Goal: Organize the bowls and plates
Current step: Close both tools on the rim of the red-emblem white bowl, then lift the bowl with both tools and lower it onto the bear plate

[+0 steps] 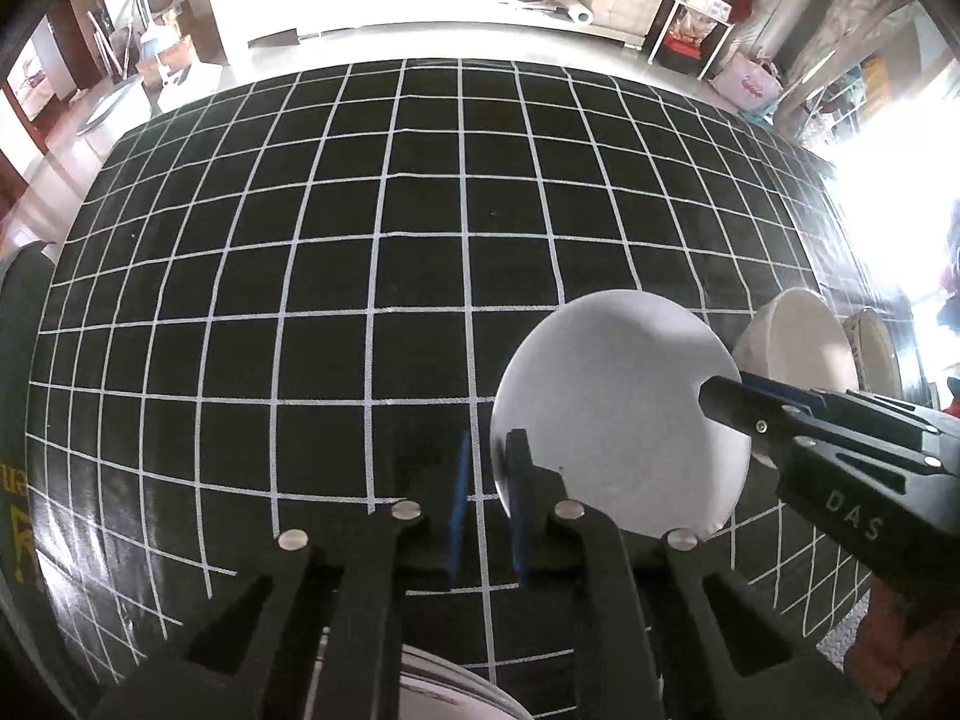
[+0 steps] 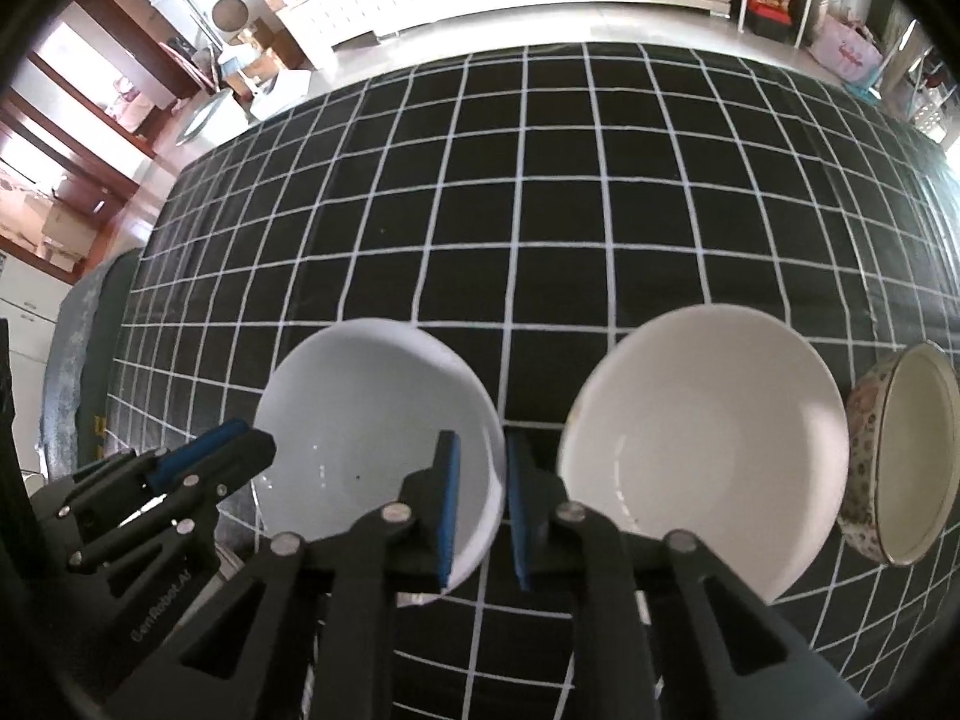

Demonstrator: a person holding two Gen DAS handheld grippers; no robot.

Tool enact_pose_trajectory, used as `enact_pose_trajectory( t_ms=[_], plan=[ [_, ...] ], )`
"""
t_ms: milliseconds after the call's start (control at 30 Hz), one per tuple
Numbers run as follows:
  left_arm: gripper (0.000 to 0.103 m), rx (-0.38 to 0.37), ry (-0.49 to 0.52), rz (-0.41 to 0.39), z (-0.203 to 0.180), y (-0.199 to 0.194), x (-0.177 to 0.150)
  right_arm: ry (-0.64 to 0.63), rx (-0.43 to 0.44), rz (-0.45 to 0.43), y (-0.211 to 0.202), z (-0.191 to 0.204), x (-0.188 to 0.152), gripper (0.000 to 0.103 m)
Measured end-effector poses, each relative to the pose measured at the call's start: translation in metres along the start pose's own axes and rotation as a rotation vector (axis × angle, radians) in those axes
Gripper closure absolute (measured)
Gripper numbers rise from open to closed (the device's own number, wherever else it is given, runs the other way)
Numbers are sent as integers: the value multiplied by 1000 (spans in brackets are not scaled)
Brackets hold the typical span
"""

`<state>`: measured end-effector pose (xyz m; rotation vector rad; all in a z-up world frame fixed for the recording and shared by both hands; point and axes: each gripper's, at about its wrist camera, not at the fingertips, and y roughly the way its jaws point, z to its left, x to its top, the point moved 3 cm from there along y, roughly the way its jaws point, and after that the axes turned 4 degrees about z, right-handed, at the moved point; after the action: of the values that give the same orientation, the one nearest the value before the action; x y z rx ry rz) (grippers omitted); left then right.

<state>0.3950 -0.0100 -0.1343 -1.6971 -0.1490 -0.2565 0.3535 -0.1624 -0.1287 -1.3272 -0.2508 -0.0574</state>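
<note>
A small white bowl [image 1: 618,414] sits on the black grid tablecloth [image 1: 360,240] between my two grippers; it also shows in the right wrist view [image 2: 372,420]. My left gripper [image 1: 486,498] is open, its jaws straddling the bowl's left rim. My right gripper [image 2: 480,504] is open, its jaws straddling the bowl's right rim; it also shows in the left wrist view [image 1: 738,390]. A larger white bowl [image 2: 702,444] sits to the right, and a floral-patterned bowl [image 2: 900,450] beyond it.
A white plate rim [image 1: 456,684] shows under my left gripper at the table's near edge. A dark chair back [image 2: 78,348] stands at the table's left side. Cabinets and shelves [image 1: 690,0] line the far wall.
</note>
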Motion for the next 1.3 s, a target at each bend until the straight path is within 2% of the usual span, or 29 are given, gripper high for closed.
enact_pose_trajectory(
  t_ms=[100,200,300,500,1133,1300],
  plan=[
    [95,-4,9,4,-5,-1,-3,8,-13,-5,1,-2,-2,88],
    [96,15,19,1,-9,-1,-7,25,3,15,3,-4,-7,89],
    [95,2,12,9,-10,-3,-15,36,12,27,4,-8,-13,89],
    [95,-13,-9,22,-12,-8,-36,61,27,0,-3,-14,-28,89],
    [95,-31,52,52,-59,-27,-131,139,46,-2,-33,-48,-126,89],
    [95,-37,50,52,-72,-29,-149,138,5,-18,-40,-52,-144,89]
  ],
)
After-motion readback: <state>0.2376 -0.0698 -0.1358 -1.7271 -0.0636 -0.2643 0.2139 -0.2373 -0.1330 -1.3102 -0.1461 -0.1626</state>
